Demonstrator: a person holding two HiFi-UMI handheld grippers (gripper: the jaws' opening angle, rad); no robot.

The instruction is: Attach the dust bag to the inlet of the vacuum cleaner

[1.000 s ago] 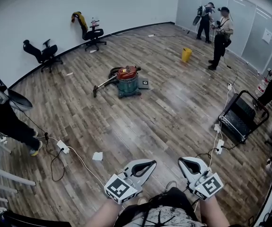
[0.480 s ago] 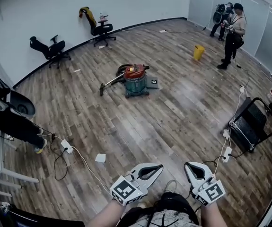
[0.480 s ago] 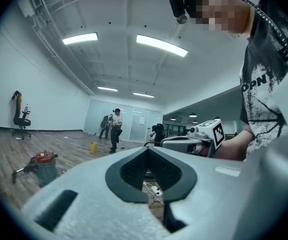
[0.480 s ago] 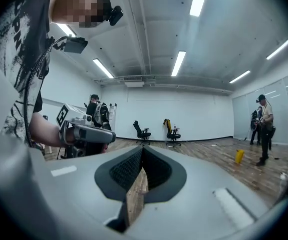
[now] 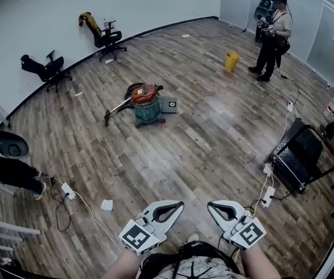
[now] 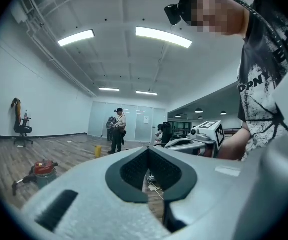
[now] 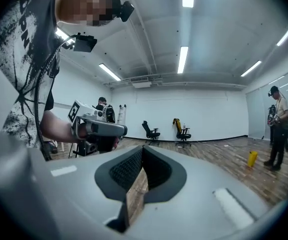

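Observation:
The vacuum cleaner (image 5: pixel 145 102), a teal drum with a red top, stands far off on the wood floor, its hose and wand (image 5: pixel 115 106) lying to its left. A flat grey piece with a round hole (image 5: pixel 169 104) lies just right of it; whether this is the dust bag I cannot tell. My left gripper (image 5: pixel 180 204) and right gripper (image 5: pixel 211 205) are held side by side close to my body, both shut and empty. The left gripper view shows the vacuum (image 6: pixel 42 170) small at lower left, past the shut left gripper (image 6: pixel 148 149). The right gripper (image 7: pixel 142 149) looks toward the far wall.
Two office chairs (image 5: pixel 46 68) (image 5: pixel 106 38) stand by the back wall. A yellow bin (image 5: pixel 231 61) and a standing person (image 5: pixel 271 36) are at the far right. A black cart (image 5: pixel 300 156), power strips with cables (image 5: pixel 68 190) (image 5: pixel 267 195) and a paper scrap (image 5: pixel 107 204) lie nearer.
The paper scrap and the cables have slid nearer to me in the head view, and the view has swung. Both grippers travelled along in front of my body, still shut and empty.

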